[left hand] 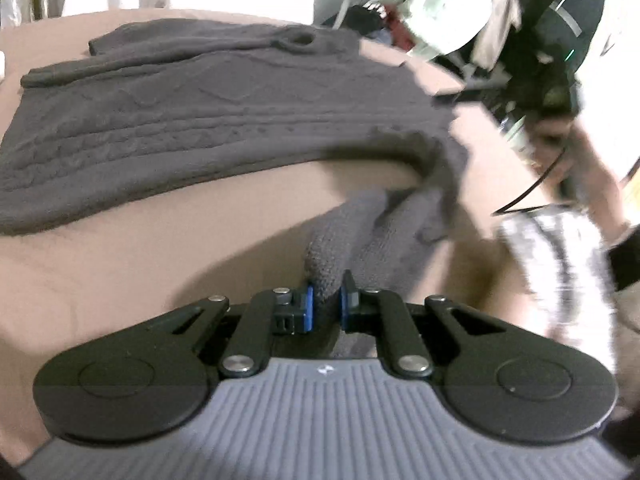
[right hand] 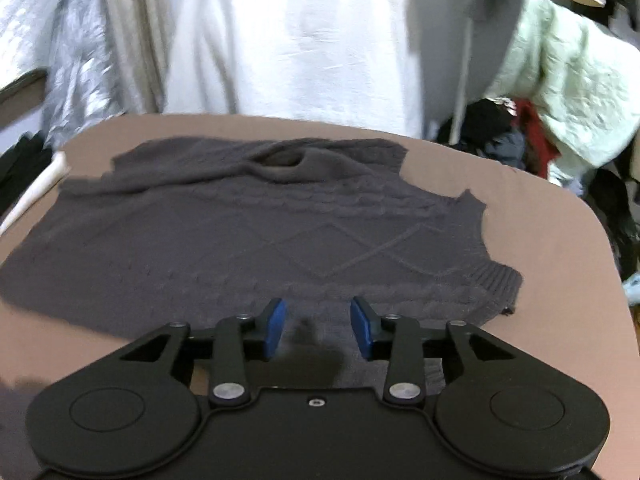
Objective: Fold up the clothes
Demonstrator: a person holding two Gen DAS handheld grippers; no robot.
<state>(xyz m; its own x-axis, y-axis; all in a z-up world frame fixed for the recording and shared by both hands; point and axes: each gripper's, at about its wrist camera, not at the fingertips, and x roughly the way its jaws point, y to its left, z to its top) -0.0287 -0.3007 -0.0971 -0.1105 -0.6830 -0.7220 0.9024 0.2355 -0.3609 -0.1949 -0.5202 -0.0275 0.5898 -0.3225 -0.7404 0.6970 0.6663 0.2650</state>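
My left gripper (left hand: pixel 326 300) pinches the grey cable-knit sweater (right hand: pixel 240 240) sleeve; my right gripper (right hand: pixel 319 326) gapes over its hem, near the brown table (right hand: pixel 600 280) edge.

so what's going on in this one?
A person with a handheld claw in each hand is folding a dark grey cable-knit sweater spread on a brown-covered table. The left claw is shut on a bunched part of the knit, apparently a sleeve, lifted off the table. The right claw is open over the sweater's near edge, gripping nothing. Other clothes are piled behind the table.
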